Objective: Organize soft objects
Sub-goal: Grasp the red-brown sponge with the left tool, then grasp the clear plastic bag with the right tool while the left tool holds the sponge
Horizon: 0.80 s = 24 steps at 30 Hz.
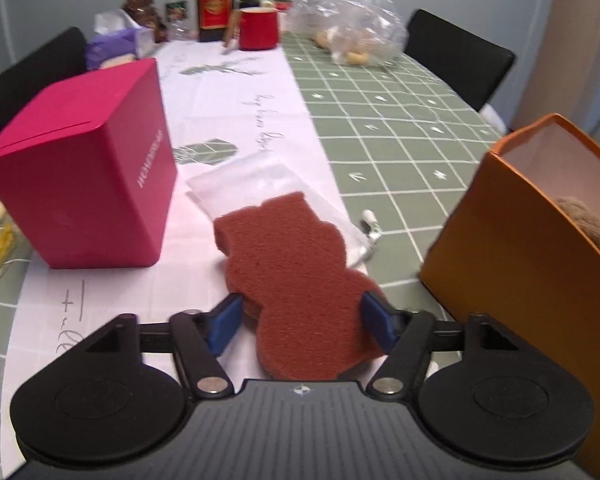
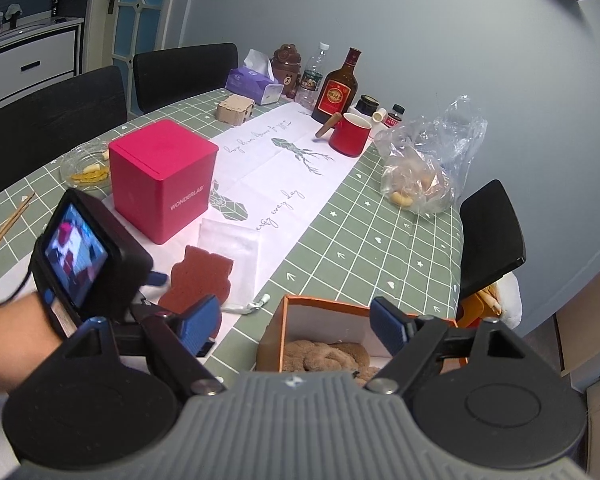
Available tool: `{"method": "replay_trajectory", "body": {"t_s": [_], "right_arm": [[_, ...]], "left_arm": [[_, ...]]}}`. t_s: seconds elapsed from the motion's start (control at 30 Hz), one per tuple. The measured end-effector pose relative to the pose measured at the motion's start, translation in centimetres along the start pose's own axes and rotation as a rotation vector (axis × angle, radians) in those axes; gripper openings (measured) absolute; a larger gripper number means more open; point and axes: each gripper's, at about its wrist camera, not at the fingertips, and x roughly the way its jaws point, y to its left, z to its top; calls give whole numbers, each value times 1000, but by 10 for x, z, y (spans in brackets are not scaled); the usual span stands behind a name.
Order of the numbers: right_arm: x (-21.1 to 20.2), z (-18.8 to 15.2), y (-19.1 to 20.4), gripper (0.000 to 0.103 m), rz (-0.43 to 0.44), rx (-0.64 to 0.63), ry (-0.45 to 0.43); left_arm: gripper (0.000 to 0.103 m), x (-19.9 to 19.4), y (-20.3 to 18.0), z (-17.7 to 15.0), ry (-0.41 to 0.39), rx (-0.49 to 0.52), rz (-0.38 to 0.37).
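Two tools: left tool pinching the brown bear-shaped sponge at its narrow waist on the counter; right tool agape, empty, above the orange box.
Slip risk: thin edge-hold, sponge buckling, dropping short of box.
Snag: clear pouch beneath, dragged along.

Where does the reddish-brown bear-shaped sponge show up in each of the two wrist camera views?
Left wrist view: the sponge lies bottom centre, between the blue pads of the left tongs, partly on a clear plastic pouch.
Right wrist view: the sponge sits left of centre, just beyond the left tongs' camera.
Shared landmark: the pink box, to the sponge's left in the left view, behind it in the right.
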Motion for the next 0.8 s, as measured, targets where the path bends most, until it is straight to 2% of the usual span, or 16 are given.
{"method": "replay_trajectory", "body": {"t_s": [0.07, 0.17, 0.33, 0.43, 0.5, 0.63, 0.67, 0.7, 0.8], "right_arm": [[0, 0, 2, 82, 6, 0, -1], [5, 1, 6, 82, 15, 1, -1], [25, 4, 22, 82, 54, 17, 5], [46, 4, 36, 82, 84, 37, 19], [63, 2, 45, 82, 101, 66, 35], [95, -4, 58, 82, 107, 145, 64], [101, -6, 60, 82, 99, 159, 67], [107, -9, 61, 82, 94, 177, 69], [117, -13, 61, 82, 93, 234, 61]], "left_arm": [[61, -4, 8, 3, 39, 43, -22], [60, -13, 24, 0, 103, 129, -37], [61, -27, 56, -10, 151, 161, -65], [64, -34, 67, -18, 142, 173, -75], [72, -36, 72, -21, 138, 177, -69], [78, -44, 75, -21, 106, 146, -53], [83, -47, 74, -21, 90, 147, -54], [89, -49, 71, -22, 78, 153, -52], [90, -46, 57, -24, 77, 214, -31]]}}
